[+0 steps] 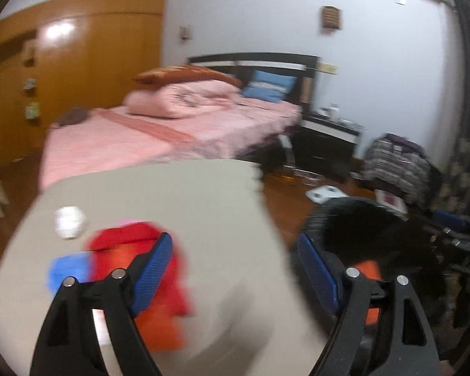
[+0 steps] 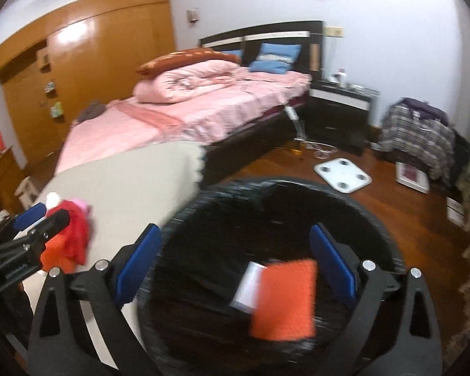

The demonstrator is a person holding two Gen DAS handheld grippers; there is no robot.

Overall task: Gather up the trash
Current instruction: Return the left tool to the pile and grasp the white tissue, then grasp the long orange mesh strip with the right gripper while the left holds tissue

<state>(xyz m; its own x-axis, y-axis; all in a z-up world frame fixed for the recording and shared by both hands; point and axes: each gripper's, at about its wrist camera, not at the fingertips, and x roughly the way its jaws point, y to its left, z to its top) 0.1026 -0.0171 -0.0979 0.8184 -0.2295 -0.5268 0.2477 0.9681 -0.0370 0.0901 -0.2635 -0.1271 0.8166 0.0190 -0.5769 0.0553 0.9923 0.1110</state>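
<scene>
My left gripper (image 1: 235,241) stands open over a beige table (image 1: 172,194) with nothing between its fingers. Just left of it lie blurred red and orange wrappers (image 1: 141,250), a blue scrap (image 1: 65,269) and a crumpled white paper ball (image 1: 69,221). A black round bin (image 1: 360,219) stands to the table's right. My right gripper (image 2: 235,232) hangs open above that bin (image 2: 297,185). An orange packet (image 2: 285,297) and a white box (image 2: 249,285) are inside the bin, clear of the pads. The left gripper (image 2: 44,216) shows at the left by the red wrappers (image 2: 75,232).
A pink bed (image 2: 188,109) lies behind the table. A dark nightstand (image 2: 338,109), a white scale (image 2: 341,172) on the wooden floor, a heap of striped clothes (image 2: 416,131) and a wooden wardrobe (image 2: 94,62) surround it.
</scene>
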